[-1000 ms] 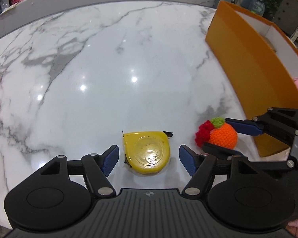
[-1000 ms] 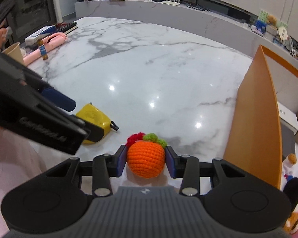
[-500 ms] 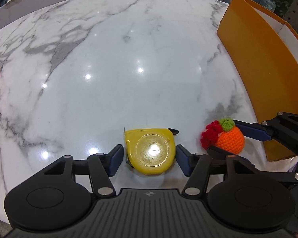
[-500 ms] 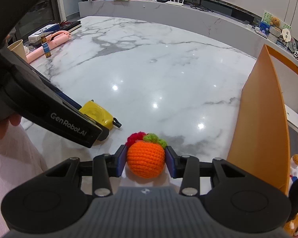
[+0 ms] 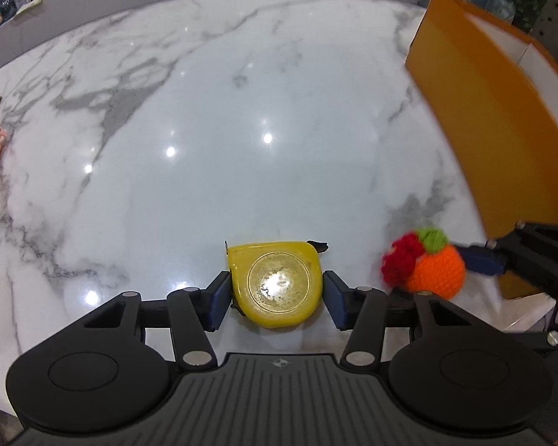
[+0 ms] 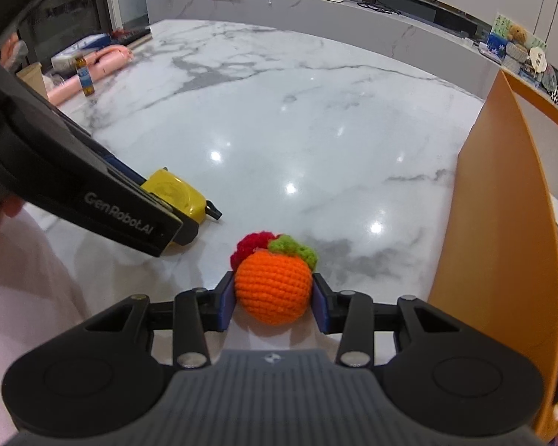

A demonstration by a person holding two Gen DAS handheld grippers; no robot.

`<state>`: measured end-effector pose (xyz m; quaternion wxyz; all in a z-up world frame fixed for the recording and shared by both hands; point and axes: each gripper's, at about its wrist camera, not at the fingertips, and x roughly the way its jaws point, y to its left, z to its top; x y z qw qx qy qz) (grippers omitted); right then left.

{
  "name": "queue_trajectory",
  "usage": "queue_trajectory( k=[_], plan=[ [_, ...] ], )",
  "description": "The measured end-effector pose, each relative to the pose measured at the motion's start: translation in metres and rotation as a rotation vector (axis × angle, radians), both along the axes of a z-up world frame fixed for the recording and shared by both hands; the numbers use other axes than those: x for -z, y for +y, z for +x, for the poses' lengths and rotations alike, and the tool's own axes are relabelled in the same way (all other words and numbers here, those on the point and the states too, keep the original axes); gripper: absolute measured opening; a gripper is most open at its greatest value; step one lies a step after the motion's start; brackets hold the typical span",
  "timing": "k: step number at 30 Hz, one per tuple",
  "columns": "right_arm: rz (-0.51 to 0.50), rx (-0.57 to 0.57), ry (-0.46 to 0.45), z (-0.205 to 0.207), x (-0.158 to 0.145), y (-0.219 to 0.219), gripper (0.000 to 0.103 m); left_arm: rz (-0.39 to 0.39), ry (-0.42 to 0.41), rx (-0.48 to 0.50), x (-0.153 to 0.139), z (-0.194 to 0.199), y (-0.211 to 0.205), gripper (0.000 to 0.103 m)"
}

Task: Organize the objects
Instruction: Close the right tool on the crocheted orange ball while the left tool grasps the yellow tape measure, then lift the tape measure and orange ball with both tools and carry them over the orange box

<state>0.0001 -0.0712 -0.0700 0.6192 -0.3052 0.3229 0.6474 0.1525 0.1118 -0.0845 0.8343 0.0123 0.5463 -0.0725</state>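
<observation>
The left gripper (image 5: 275, 295) has its blue-padded jaws closing around a yellow plastic tape measure (image 5: 275, 284), a flat, rounded case with a clear round disc in its face and a small black tab at its upper right corner; the case lies flat on the glossy white marble tabletop with grey veins (image 5: 241, 119), squarely between the two pads, which sit right at its sides. Just to the right of this gripper, the right gripper (image 6: 274, 299) is clamped on an orange crocheted ball (image 6: 274, 286), a round, nubbly yarn fruit with a green yarn leaf and a red fuzzy tuft on its far side, the blue pads pressing both its flanks while it sits low over the tabletop. Whether the ball touches the marble cannot be told. Further right of both grippers stands a tall orange cardboard box (image 5: 476, 111) with smooth matte walls and a white inside; what lies in it cannot be made out. Far to the left, at the table's edge, lie a pale pink smooth plastic handle-shaped object (image 6: 104, 63) and a small brown glass bottle (image 6: 84, 76) standing upright beside it. A pale pink sleeve (image 6: 22, 297) fills the lower left of the right wrist view.
</observation>
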Motion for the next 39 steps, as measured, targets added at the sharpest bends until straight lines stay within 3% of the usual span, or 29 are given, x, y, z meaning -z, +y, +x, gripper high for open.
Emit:
queue_trajectory(
  k=[10,18,27,39],
  plan=[
    [0.091,-0.029,0.157,0.013,-0.061,-0.042,0.043,-0.01,-0.117,0.097,-0.058,-0.033,-0.025,0.06],
    [0.172,-0.038,0.18,0.052,-0.12,-0.088,0.043,-0.018,-0.242,0.265,-0.124,-0.047,-0.084,0.06],
    [0.117,-0.047,0.062,0.124,-0.159,-0.116,0.043,-0.014,-0.263,0.466,-0.148,-0.027,-0.167,0.06],
    [-0.156,-0.182,-0.18,0.214,-0.172,-0.064,0.043,0.064,-0.223,0.607,-0.117,0.045,-0.235,0.06]
  ],
)
